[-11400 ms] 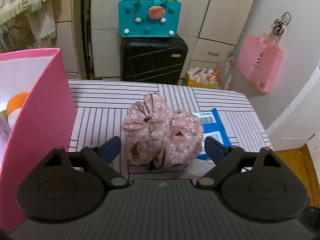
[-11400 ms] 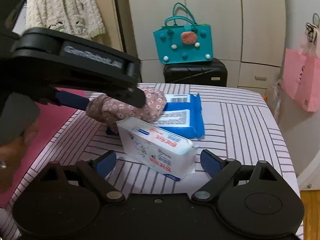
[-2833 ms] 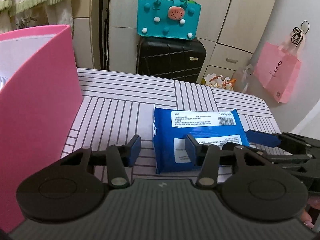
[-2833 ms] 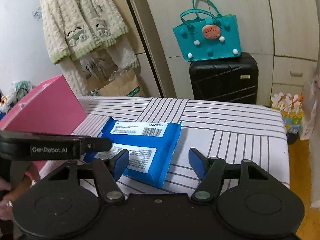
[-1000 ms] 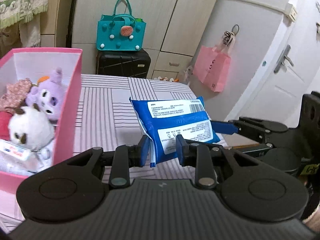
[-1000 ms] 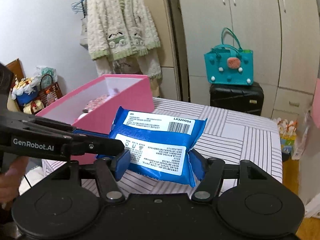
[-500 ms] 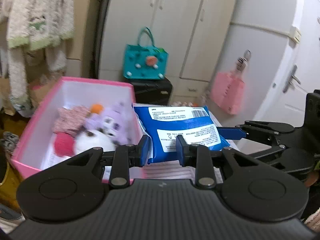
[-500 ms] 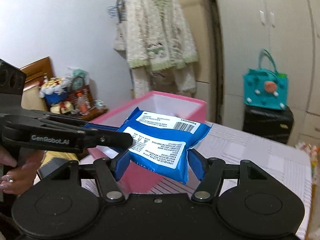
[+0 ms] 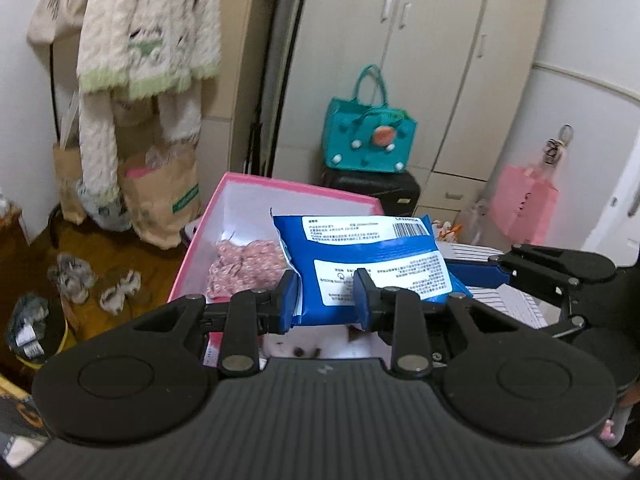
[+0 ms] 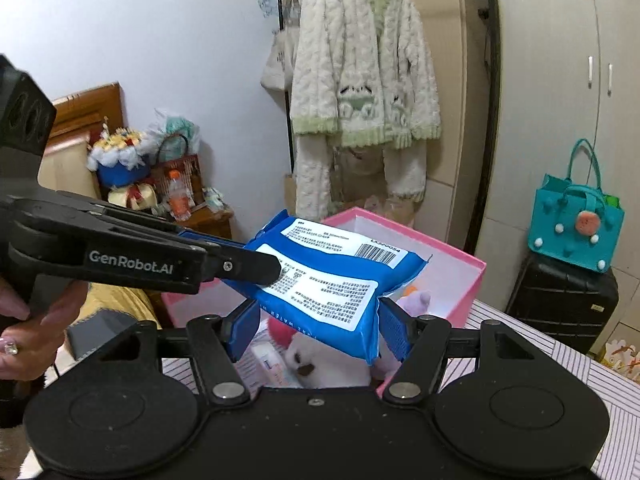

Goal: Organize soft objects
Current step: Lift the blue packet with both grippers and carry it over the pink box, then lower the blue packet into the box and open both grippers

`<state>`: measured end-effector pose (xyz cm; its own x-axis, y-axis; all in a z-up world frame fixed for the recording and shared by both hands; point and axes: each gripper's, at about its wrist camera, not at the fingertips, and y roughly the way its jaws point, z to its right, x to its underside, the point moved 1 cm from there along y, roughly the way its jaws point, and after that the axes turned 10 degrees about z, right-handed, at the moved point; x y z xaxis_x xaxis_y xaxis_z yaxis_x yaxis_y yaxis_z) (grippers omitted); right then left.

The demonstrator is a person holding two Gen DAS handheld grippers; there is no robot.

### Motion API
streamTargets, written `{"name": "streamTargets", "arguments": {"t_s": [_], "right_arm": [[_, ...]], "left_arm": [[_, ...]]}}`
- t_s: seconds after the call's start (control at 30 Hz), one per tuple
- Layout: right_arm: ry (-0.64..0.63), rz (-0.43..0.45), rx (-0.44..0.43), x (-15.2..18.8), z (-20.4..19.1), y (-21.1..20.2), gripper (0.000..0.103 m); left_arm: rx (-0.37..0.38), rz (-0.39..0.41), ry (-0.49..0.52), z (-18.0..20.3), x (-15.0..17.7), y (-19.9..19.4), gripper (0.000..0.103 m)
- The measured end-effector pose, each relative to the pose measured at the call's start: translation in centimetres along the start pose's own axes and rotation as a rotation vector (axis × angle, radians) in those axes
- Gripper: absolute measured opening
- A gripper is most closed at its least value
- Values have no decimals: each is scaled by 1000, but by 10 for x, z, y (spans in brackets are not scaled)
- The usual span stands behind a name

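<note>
Blue wipes pack [image 9: 368, 254] pinched between both grippers' fingers [image 9: 289, 295], left and right, above pink box [image 10: 460, 268].

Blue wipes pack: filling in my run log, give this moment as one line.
object: blue wipes pack | held by: left gripper and right gripper, both shut on it | position: above pink box | step: not yet released

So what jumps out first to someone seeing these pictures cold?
The blue wipes pack, held in the air by both grippers, the left gripper and the right gripper, just above the open pink box. Inside the box lie plush toys and a floral fabric piece.
</note>
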<state>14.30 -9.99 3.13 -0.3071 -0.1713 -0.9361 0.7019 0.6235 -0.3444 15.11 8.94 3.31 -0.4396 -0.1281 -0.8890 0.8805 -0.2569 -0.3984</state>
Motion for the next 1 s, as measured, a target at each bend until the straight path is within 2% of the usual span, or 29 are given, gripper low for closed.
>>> {"name": "streamTargets", "arguments": {"t_s": [0.13, 0.23, 0.37, 0.53, 0.67, 0.8, 1.0], "right_arm": [[-9, -72, -8, 1, 1, 30, 60], [19, -120, -36, 7, 4, 43, 54], [49, -144, -85, 13, 2, 47, 53], [54, -170, -151, 17, -8, 57, 52], [34, -167, -142, 19, -12, 52, 52], [91, -144, -151, 18, 0, 36, 52], [117, -84, -115, 11, 11, 0, 55]], "left_arm": [[-36, -37, -42, -21, 3, 21, 27], [-65, -59, -35, -29, 12, 27, 28], [-105, -82, 9, -32, 20, 33, 28], [-89, -98, 33, -28, 21, 36, 29], [-113, -73, 71, -22, 20, 24, 30], [-118, -58, 73, -19, 16, 10, 34], [-104, -45, 130, -3, 13, -9, 49]]}}
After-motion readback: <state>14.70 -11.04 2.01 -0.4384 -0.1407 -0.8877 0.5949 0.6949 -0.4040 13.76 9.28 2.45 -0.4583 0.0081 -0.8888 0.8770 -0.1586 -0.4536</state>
